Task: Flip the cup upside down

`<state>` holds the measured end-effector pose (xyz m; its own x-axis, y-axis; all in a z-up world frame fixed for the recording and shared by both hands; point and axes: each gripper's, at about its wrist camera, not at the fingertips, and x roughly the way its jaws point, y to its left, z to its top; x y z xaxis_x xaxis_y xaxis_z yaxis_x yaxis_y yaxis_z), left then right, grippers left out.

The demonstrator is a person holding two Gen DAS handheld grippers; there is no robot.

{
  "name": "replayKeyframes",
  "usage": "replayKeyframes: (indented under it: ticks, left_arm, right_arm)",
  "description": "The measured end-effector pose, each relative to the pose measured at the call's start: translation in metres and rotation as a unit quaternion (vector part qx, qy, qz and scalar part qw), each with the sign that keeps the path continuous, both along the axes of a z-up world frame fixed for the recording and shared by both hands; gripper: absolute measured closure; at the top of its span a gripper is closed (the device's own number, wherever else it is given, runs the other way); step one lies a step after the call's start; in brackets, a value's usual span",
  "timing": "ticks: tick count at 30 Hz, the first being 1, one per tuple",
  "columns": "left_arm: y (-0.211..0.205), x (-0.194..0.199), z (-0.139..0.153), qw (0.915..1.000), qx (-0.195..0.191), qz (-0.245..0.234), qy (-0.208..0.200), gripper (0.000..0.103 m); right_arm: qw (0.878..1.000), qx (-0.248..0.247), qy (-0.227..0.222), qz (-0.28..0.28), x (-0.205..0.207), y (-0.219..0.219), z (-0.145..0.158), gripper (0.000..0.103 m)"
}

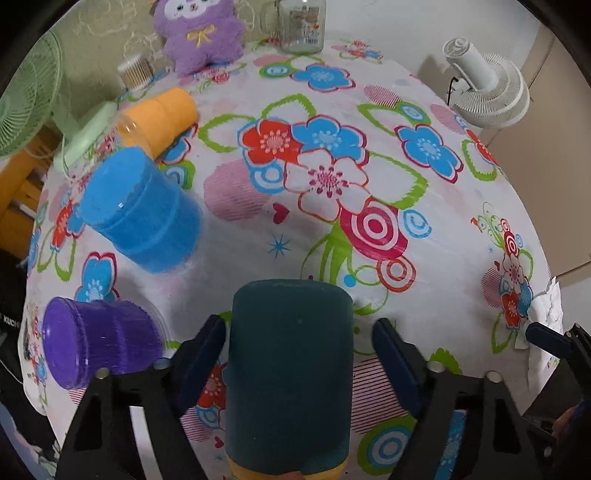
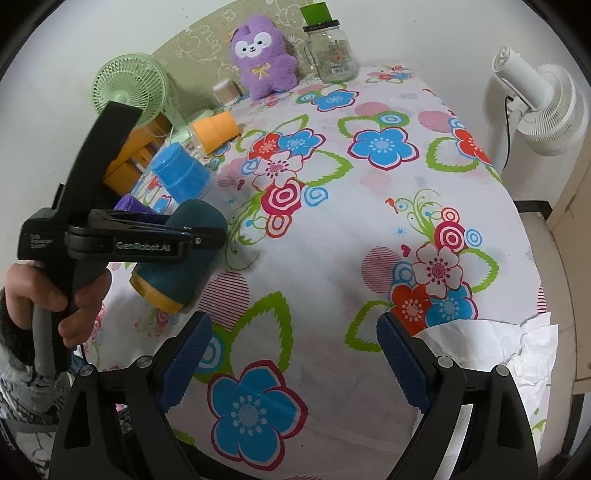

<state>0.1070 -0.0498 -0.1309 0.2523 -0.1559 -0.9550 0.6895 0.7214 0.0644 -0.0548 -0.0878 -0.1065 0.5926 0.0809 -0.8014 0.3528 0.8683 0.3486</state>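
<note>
A dark teal cup (image 1: pixel 290 373) with a yellow rim stands between the fingers of my left gripper (image 1: pixel 299 343). Its closed base points away from the camera and its rim is near the gripper body. The jaws are open, with gaps on both sides of the cup. In the right wrist view the teal cup (image 2: pixel 177 266) stands tilted on the table, yellow rim down, with the left gripper (image 2: pixel 207 236) around it. My right gripper (image 2: pixel 293 339) is open and empty over the tablecloth.
A blue cup (image 1: pixel 144 210), a purple cup (image 1: pixel 96 343) and an orange cup (image 1: pixel 162 118) stand upside down at the left. A purple plush toy (image 1: pixel 201 33), a glass jar (image 1: pixel 301 26), a green fan (image 2: pixel 129 85) and a white fan (image 1: pixel 491 88) ring the table. Crumpled paper (image 2: pixel 517 343) lies at right.
</note>
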Motion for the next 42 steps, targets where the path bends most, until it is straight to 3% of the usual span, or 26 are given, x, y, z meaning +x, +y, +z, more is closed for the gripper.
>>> replayKeyframes:
  ticks: [2, 11, 26, 36, 42]
  left_arm:
    - [0.0, 0.001, -0.002, 1.0, 0.008, 0.002, -0.002, 0.035]
    - [0.008, -0.001, 0.006, 0.9999, -0.002, 0.008, -0.005, 0.035]
    - [0.021, -0.022, 0.041, 0.9981, -0.051, 0.003, -0.033, 0.035]
    - [0.039, -0.048, 0.07, 0.9923, -0.093, 0.007, -0.082, 0.035]
    - [0.056, -0.07, 0.097, 0.9835, -0.136, 0.012, -0.119, 0.036]
  right_arm:
    - [1.0, 0.003, -0.001, -0.001, -0.001, -0.001, 0.0, 0.01]
    - [1.0, 0.008, -0.007, 0.004, -0.003, 0.002, 0.0, 0.011]
    - [1.0, 0.001, -0.016, 0.018, -0.004, 0.014, 0.011, 0.011]
    - [0.999, -0.008, -0.021, 0.032, -0.002, 0.025, 0.019, 0.011]
    - [0.999, -0.012, -0.023, 0.037, 0.001, 0.029, 0.022, 0.011]
